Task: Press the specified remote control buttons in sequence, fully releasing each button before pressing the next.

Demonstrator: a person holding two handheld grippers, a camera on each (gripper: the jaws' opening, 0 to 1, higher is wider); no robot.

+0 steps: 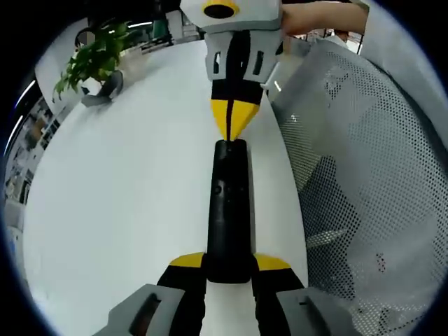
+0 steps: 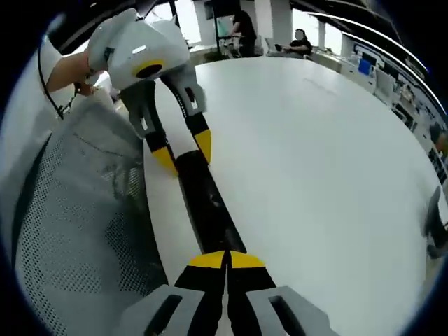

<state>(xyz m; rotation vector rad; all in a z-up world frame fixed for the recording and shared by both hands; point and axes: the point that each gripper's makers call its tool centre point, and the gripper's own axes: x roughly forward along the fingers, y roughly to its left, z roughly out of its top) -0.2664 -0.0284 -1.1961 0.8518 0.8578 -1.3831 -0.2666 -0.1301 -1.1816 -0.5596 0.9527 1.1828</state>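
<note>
A long black remote control (image 1: 229, 210) lies lengthwise near the edge of the white table (image 1: 126, 196). My left gripper (image 1: 229, 262) is shut on its near end, with one yellow-tipped jaw on each side. My right gripper (image 1: 229, 126) comes in from the top of the left gripper view. Its yellow tips are together, shut, and touch the remote's far end. In the right gripper view the remote (image 2: 208, 210) runs from my right gripper's closed tips (image 2: 225, 260) up to my left gripper (image 2: 183, 152), which straddles its other end. I cannot make out any buttons.
A grey mesh chair back (image 1: 364, 175) (image 2: 77, 231) stands right against the table edge beside the remote. A potted plant (image 1: 98, 59) sits at the far side of the table. A person's hand (image 2: 66, 70) holds the left gripper. People sit in the background (image 2: 301, 42).
</note>
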